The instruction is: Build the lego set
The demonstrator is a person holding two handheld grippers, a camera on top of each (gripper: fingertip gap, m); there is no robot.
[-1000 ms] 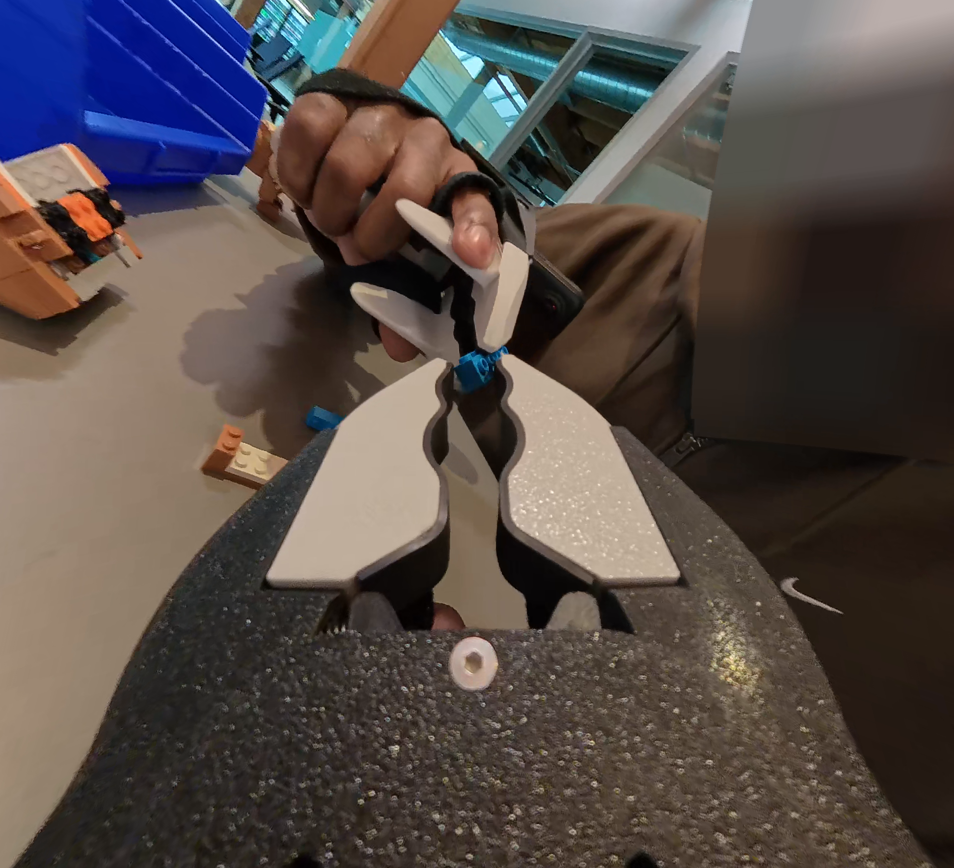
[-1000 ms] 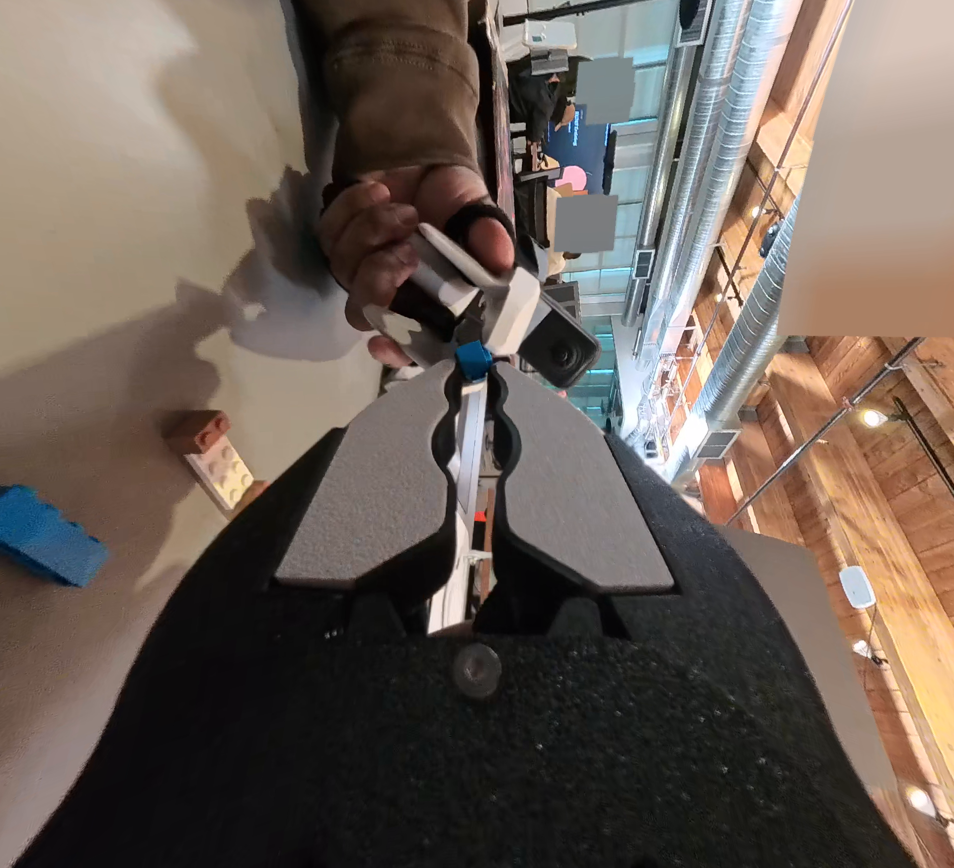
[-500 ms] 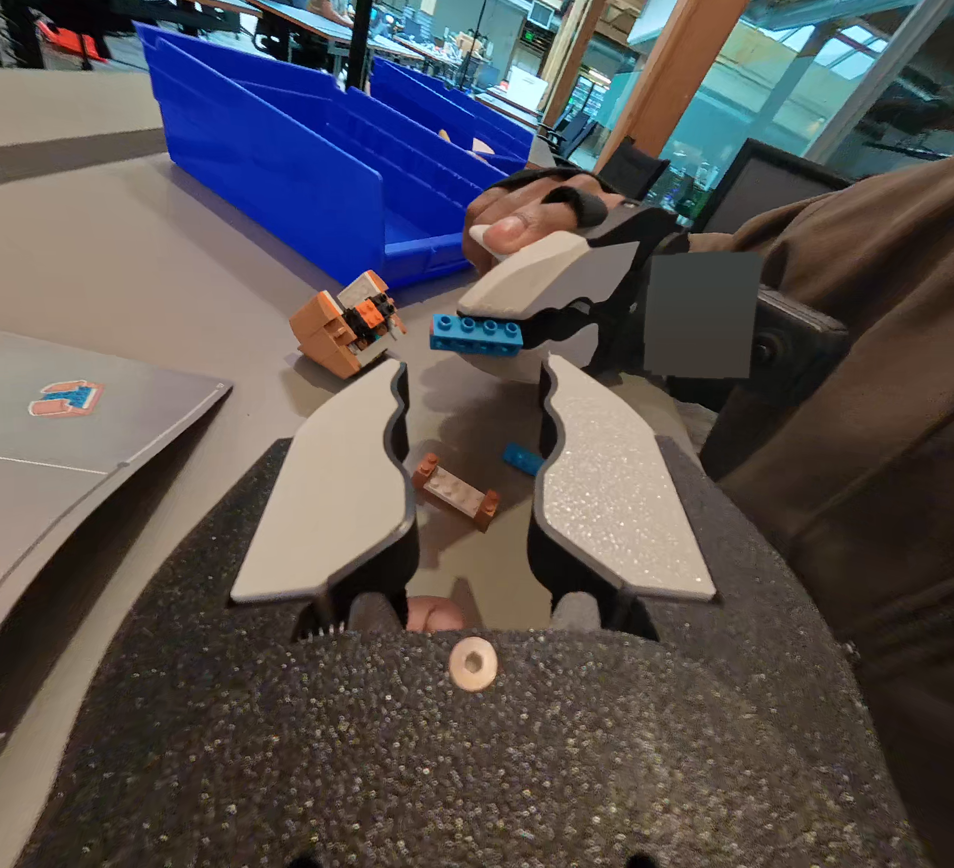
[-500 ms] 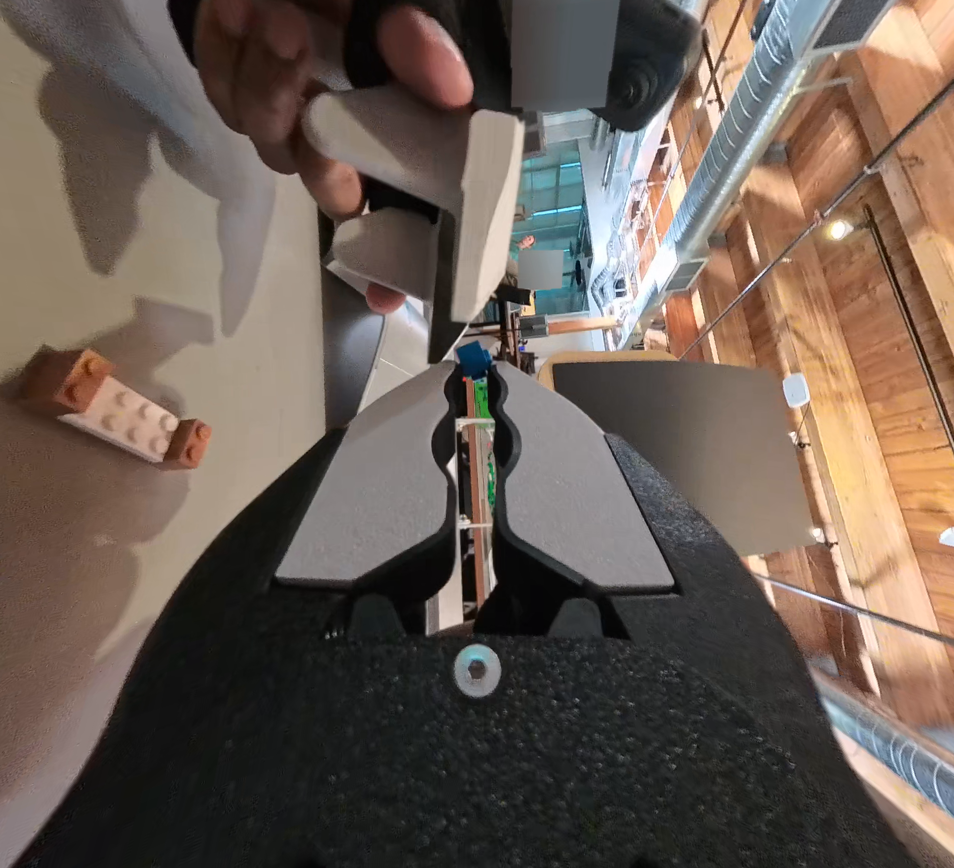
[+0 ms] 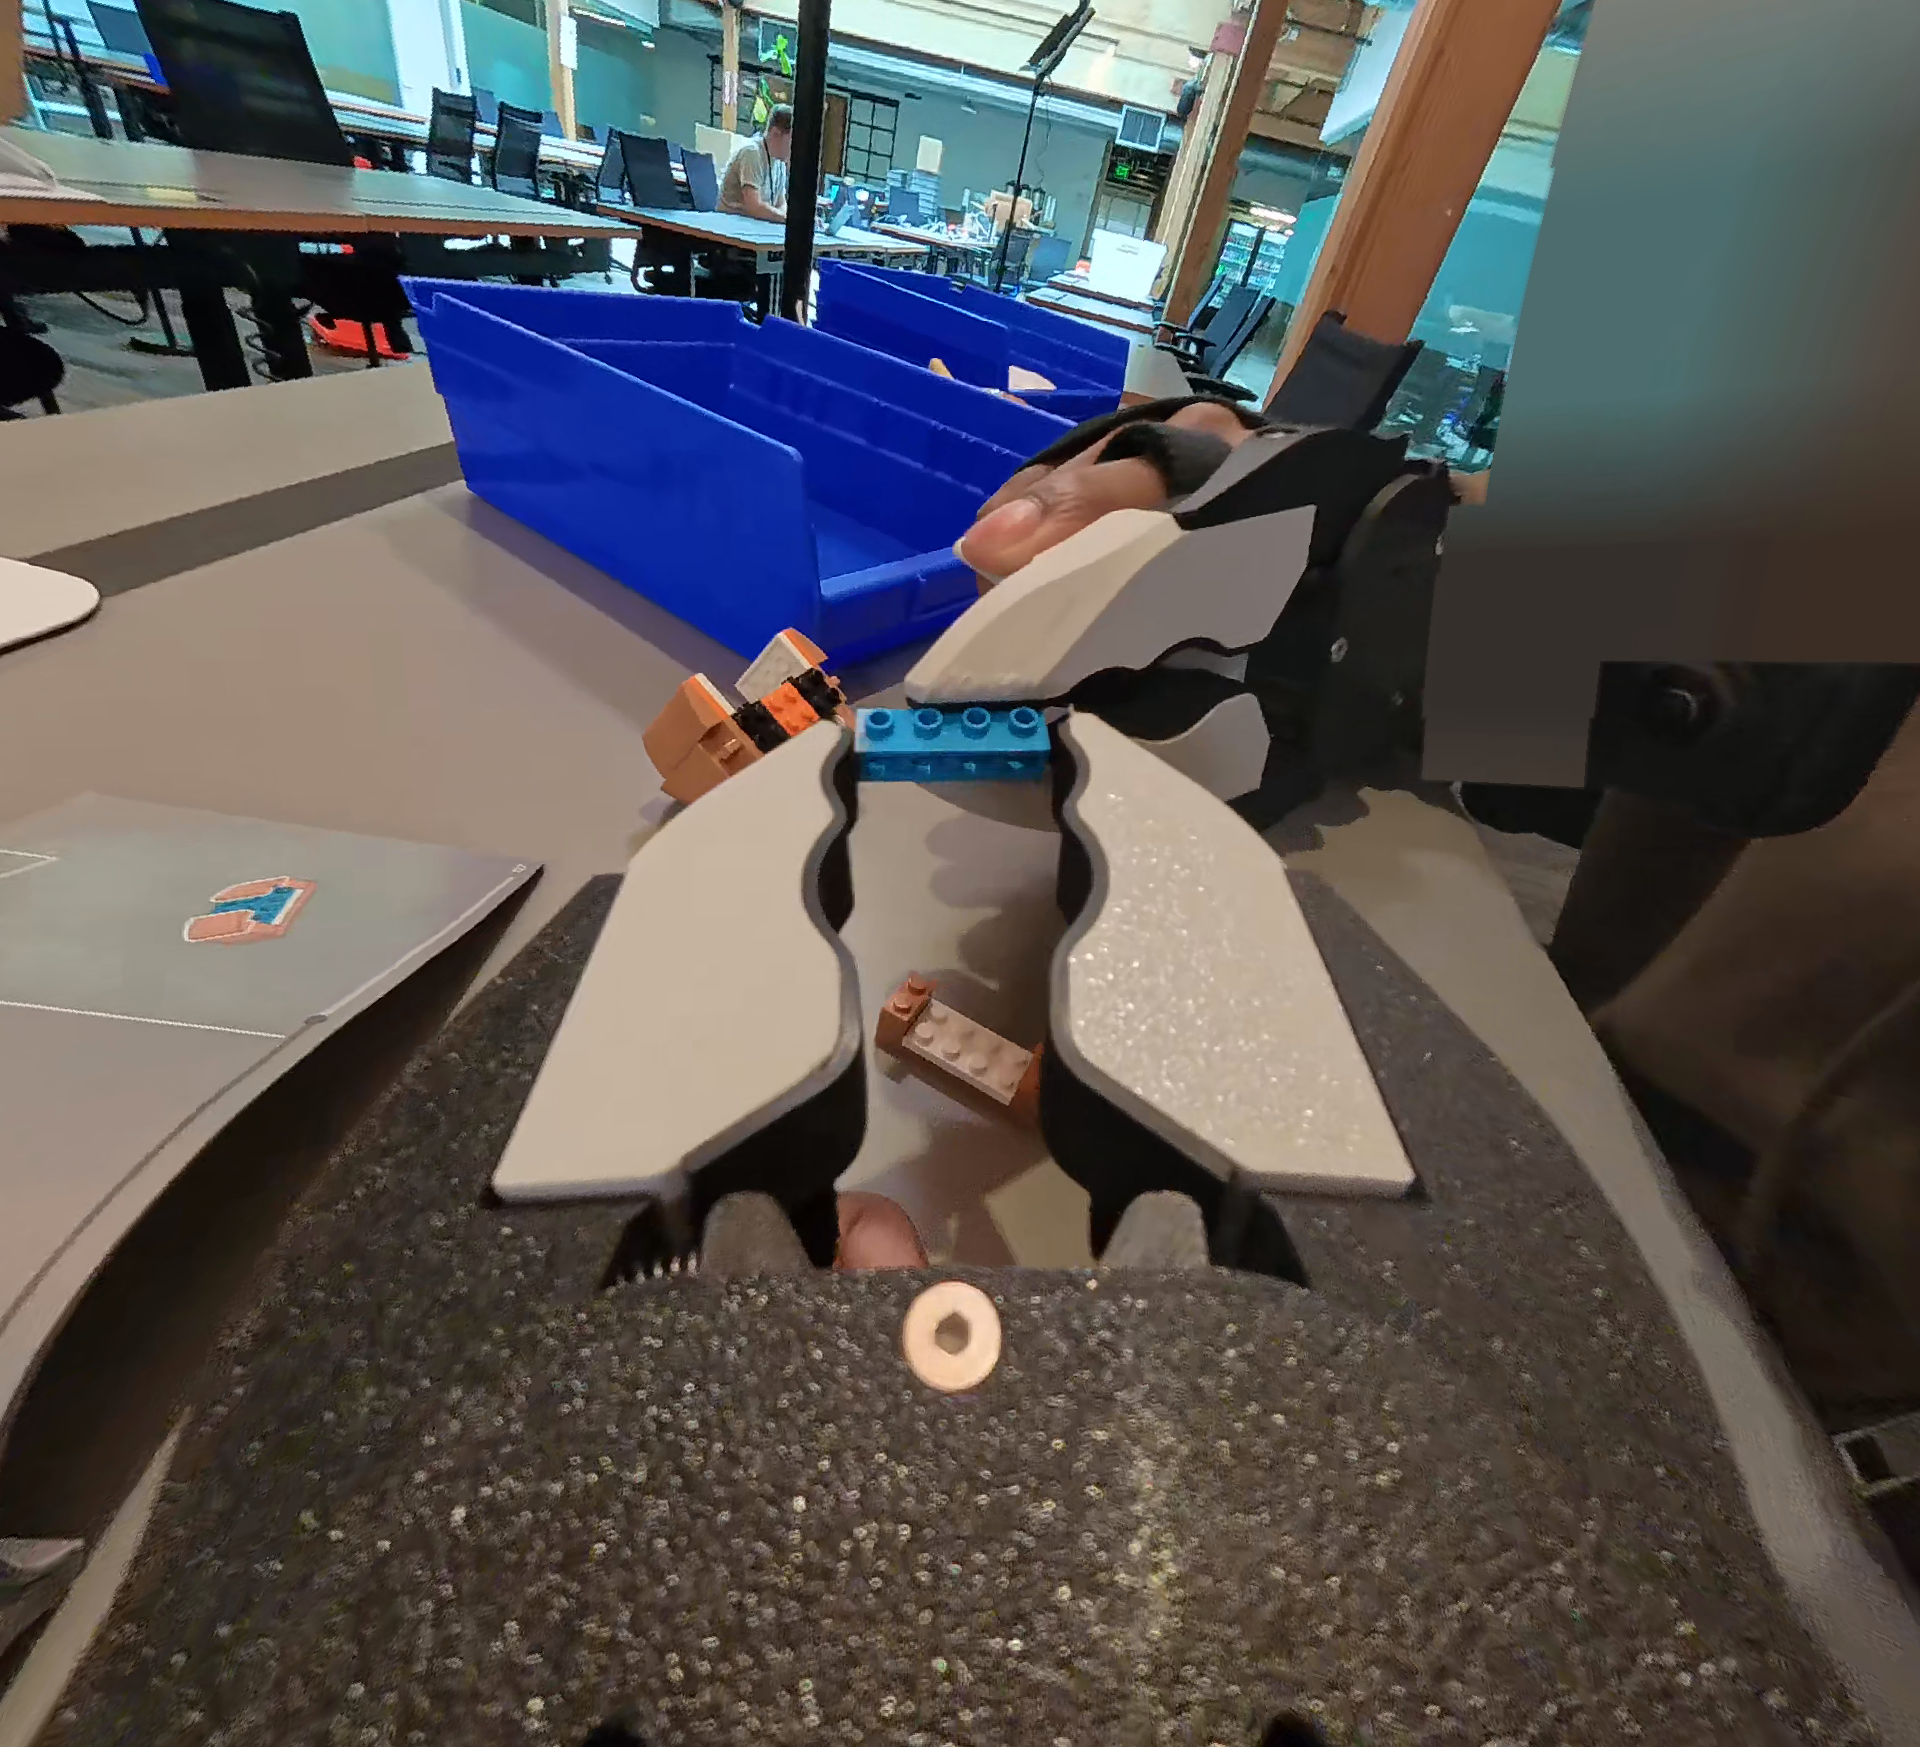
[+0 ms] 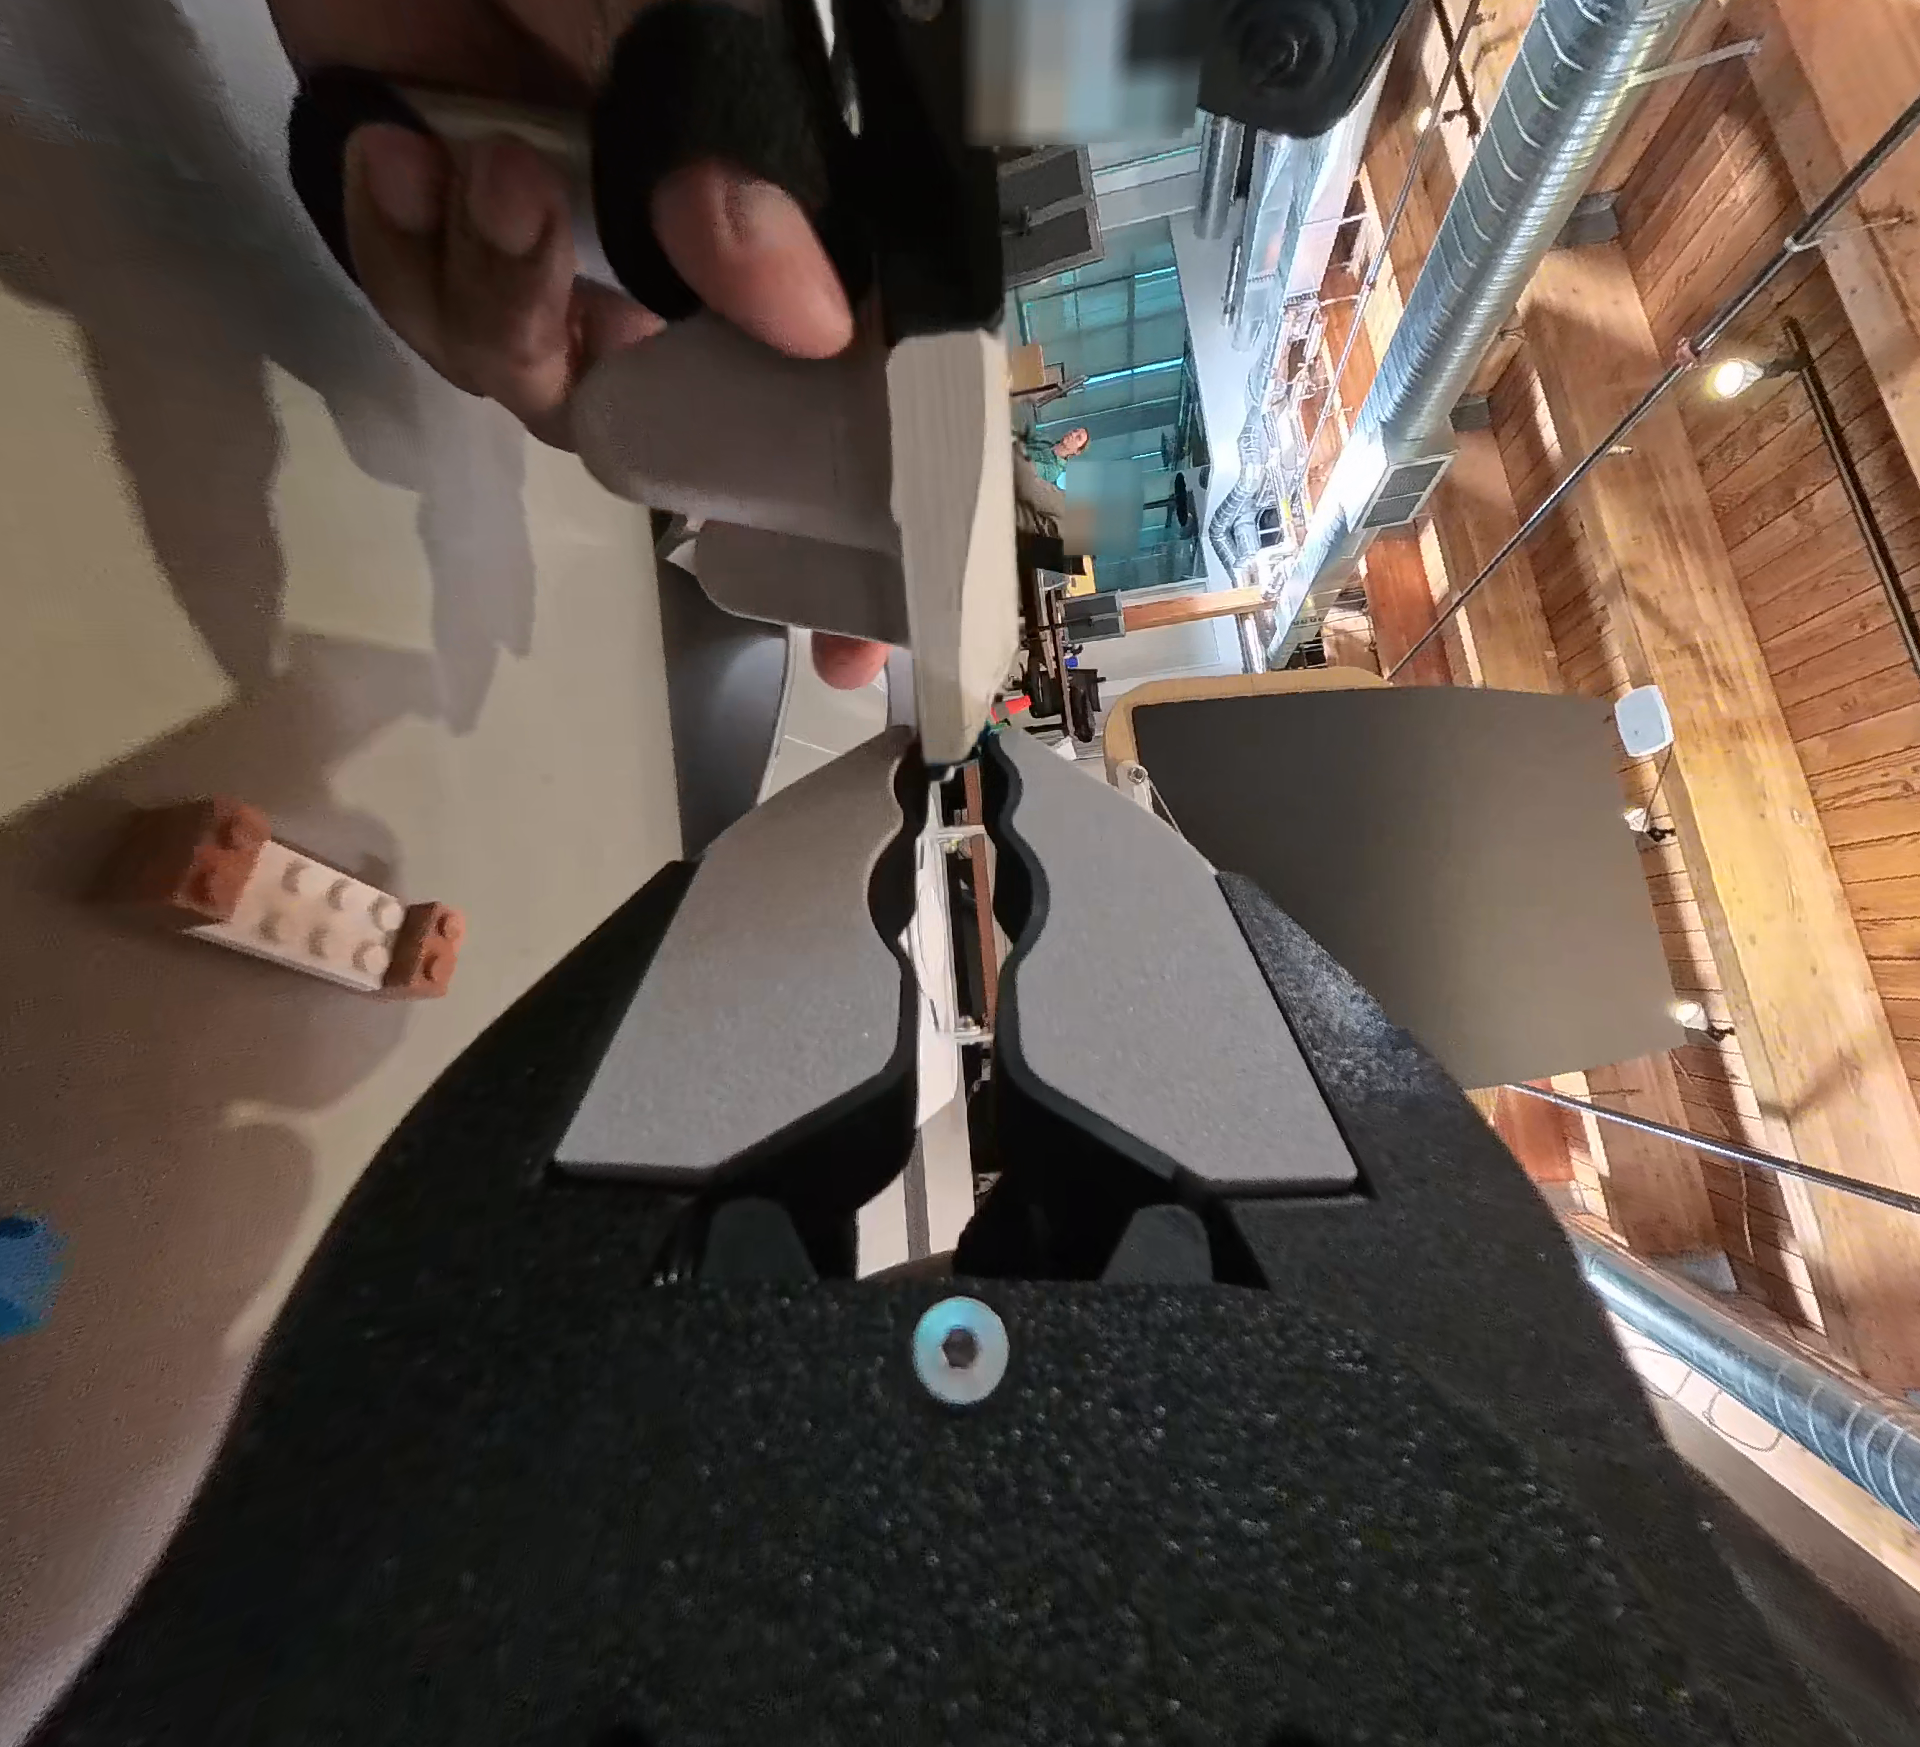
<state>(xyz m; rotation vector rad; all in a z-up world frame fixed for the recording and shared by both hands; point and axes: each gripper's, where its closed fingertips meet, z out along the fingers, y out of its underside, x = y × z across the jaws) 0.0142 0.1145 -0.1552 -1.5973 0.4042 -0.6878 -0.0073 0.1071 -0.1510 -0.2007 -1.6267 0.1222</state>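
Closest to me on the counter (image 5: 312,679) is a little brown-and-white brick piece (image 5: 961,1043), lying flat right under my left tongs (image 5: 951,752), studs up. Those tongs are spread fairly wide, and the blue brick (image 5: 951,747) sits right between their tips, end to end. From this angle I can't tell if they're really pinching it or just bracketing it.

My right tongs (image 5: 1039,710) come in from the side and are nipped down narrow on the same blue brick, top and bottom. In the right wrist view that brick is hidden behind the other tongs, so I'm going off the left view.

The brick is a long four-stud piece, hard glossy plastic. I'd guess it weighs next to nothing and won't flex, but it's slick, so a grip on the smooth flat sides beats the studs. The short ends look fine too, though it could pivot if squeezed off-centre.

Just past it is the orange, black and white half-built model (image 5: 748,726) tipped on its side. Left of that lies the grey instruction booklet (image 5: 260,918). Farther back are blue plastic bins (image 5: 644,461), smooth and straight-walled.
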